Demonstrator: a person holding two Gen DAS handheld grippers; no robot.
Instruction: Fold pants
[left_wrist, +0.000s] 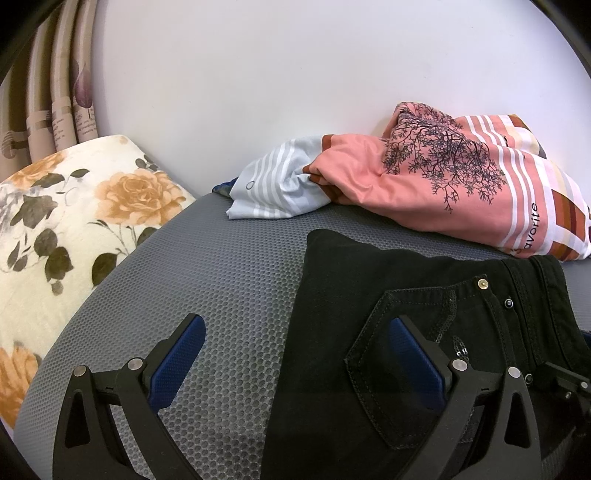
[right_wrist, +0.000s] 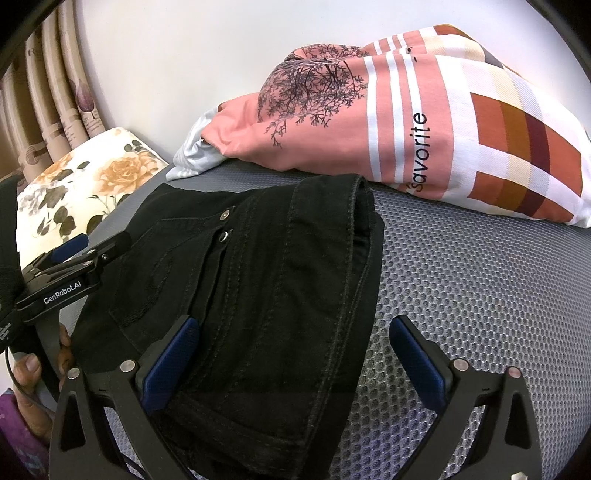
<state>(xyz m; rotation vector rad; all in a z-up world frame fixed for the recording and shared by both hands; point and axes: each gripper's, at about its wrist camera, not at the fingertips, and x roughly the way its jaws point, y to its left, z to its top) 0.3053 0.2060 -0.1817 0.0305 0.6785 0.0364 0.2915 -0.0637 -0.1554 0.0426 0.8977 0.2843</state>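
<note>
The black pants (left_wrist: 369, 266) lie folded into a thick bundle on the grey mesh mattress (left_wrist: 221, 277), waistband rivets and a back pocket facing up. My left gripper (left_wrist: 295, 332) is open and straddles the bundle's left edge, its right pad (left_wrist: 406, 343) over the pocket. In the right wrist view the pants (right_wrist: 277, 258) fill the middle. My right gripper (right_wrist: 295, 332) is open across their right edge, its left pad (right_wrist: 177, 354) resting on the cloth. The left gripper (right_wrist: 99, 242) shows at the bundle's far left side, held by a person's hand (right_wrist: 29, 369).
A pink printed pillow (right_wrist: 406, 129) and a pale striped cloth (left_wrist: 273, 184) lie against the white wall behind the pants. A floral pillow (left_wrist: 74, 221) sits at the left, with a curtain (left_wrist: 55, 110) behind it. Bare mattress (right_wrist: 480, 295) lies to the pants' right.
</note>
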